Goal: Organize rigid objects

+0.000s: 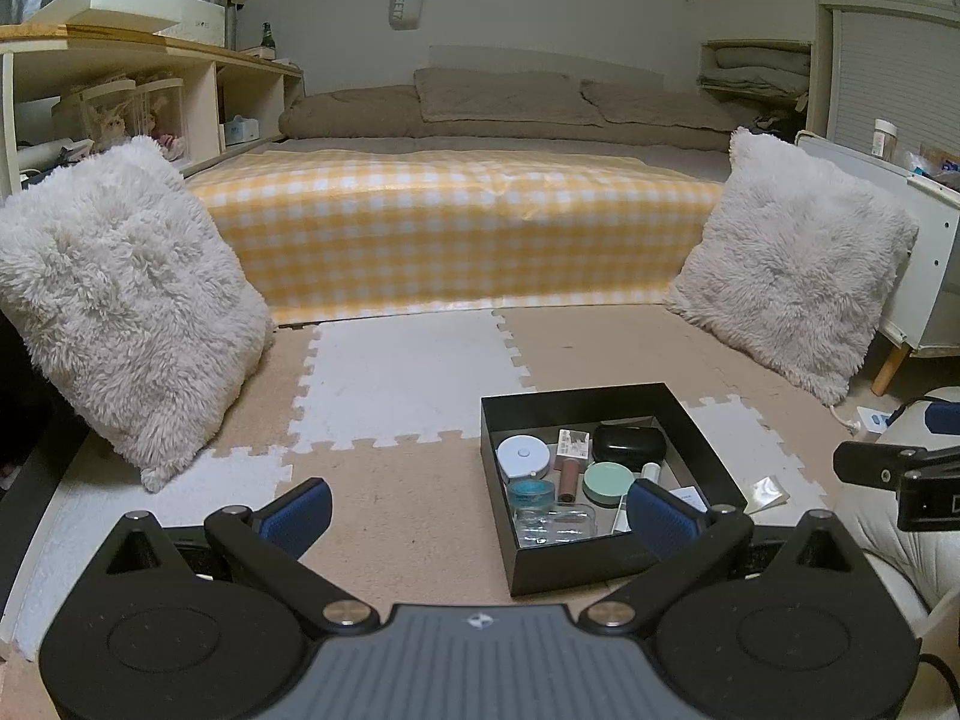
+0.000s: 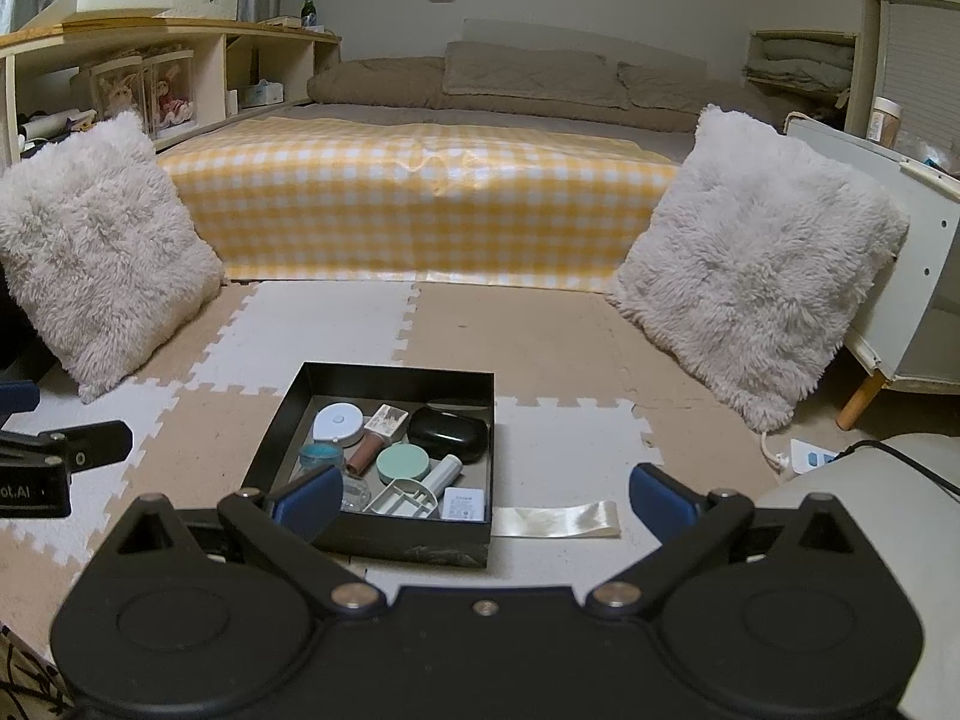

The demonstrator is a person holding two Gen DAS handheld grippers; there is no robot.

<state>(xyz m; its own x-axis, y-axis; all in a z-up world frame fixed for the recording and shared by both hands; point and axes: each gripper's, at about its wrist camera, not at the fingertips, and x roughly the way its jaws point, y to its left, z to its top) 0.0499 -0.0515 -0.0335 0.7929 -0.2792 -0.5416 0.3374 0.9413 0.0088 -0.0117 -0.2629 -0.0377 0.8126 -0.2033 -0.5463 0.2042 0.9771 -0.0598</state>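
1. Two hand-held grippers hung above a foam puzzle mat, each spread wide with nothing between its blue pads: the left gripper and the right gripper.
2. A black box sat open on the mat just ahead of both tools, right of centre in the left wrist view and left of centre in the right.
3. Inside lay a white round case, a black oval case, a mint green compact, a teal jar, a brown tube and a white charger.
4. A cream ribbon strip lay flat beside the box's right wall.
5. Two shaggy white cushions leaned at either side of a bed under a yellow checked cover.
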